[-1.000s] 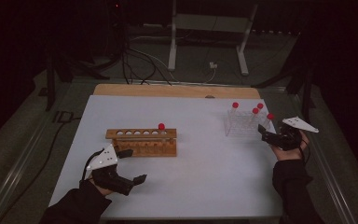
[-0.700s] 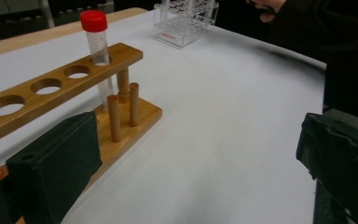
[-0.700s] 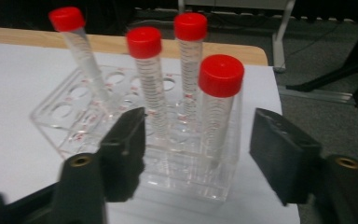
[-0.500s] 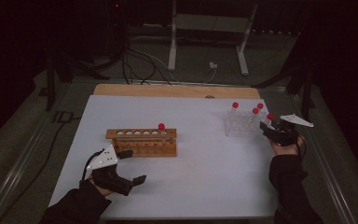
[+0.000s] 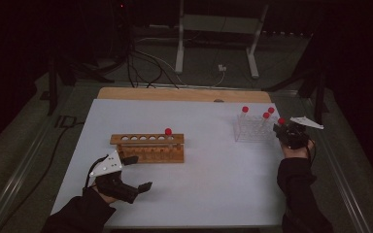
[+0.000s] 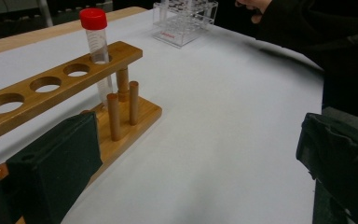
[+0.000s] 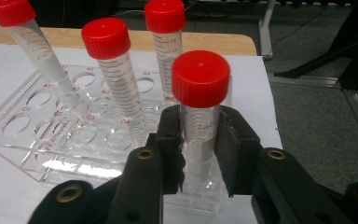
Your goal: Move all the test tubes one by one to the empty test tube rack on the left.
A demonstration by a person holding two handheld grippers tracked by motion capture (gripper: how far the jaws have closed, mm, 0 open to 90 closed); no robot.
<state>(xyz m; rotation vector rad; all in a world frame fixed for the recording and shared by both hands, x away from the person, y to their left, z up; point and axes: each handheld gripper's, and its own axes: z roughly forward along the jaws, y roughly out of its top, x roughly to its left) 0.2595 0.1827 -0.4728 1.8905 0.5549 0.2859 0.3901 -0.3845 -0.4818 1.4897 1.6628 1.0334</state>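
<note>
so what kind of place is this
Probably a lab-style recording bench: capped test tubes in a clear rack, a wooden tube rack on a white table, cables and stands behind.

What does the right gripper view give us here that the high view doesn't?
Right gripper view only: the right gripper's pads clamped on the nearest red-capped tube, plus graduations and hole labels on the clear rack.

High view only: the left gripper open beside the wooden rack with one tube.

Both: four red-capped tubes in the clear rack.
</note>
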